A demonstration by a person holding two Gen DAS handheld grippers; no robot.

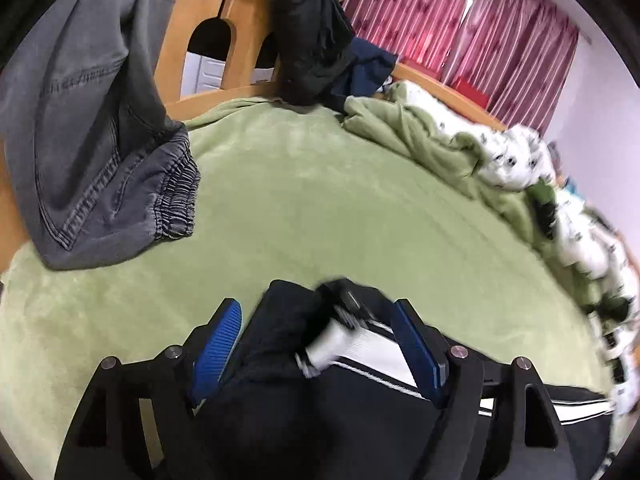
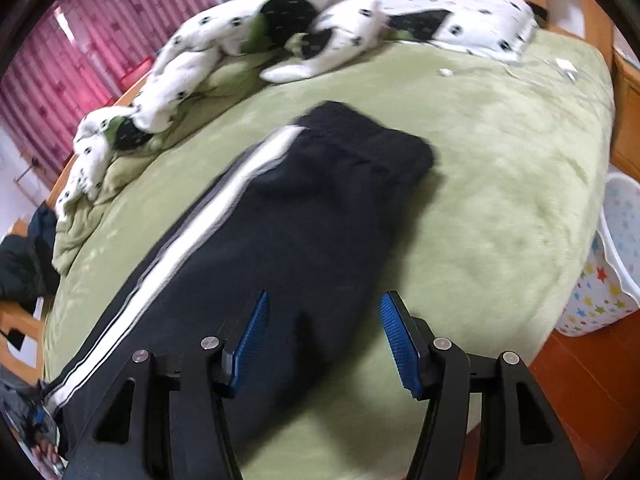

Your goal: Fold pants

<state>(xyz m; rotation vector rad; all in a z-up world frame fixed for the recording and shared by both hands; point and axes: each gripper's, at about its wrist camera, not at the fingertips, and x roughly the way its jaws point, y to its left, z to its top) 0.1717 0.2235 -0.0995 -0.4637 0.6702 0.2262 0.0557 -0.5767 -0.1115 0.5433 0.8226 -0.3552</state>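
Black track pants with a white side stripe [image 2: 304, 216] lie stretched out on the green bed cover [image 2: 500, 208], one end pointing toward the far side of the bed. My right gripper [image 2: 324, 308] is open, its blue pads either side of the pants' near part, just above the cloth. In the left wrist view the pants' other end [image 1: 304, 352] with the white stripe lies bunched between the open blue pads of my left gripper [image 1: 318, 314]. The pads do not press the cloth.
Grey jeans [image 1: 92, 140] hang over the wooden bed frame [image 1: 208, 12] at left. Dark jackets [image 1: 316, 32] drape on the frame. A white spotted quilt [image 2: 280, 40] lies bunched along the bed's far side. A star-print bin [image 2: 612, 264] stands on the floor at right.
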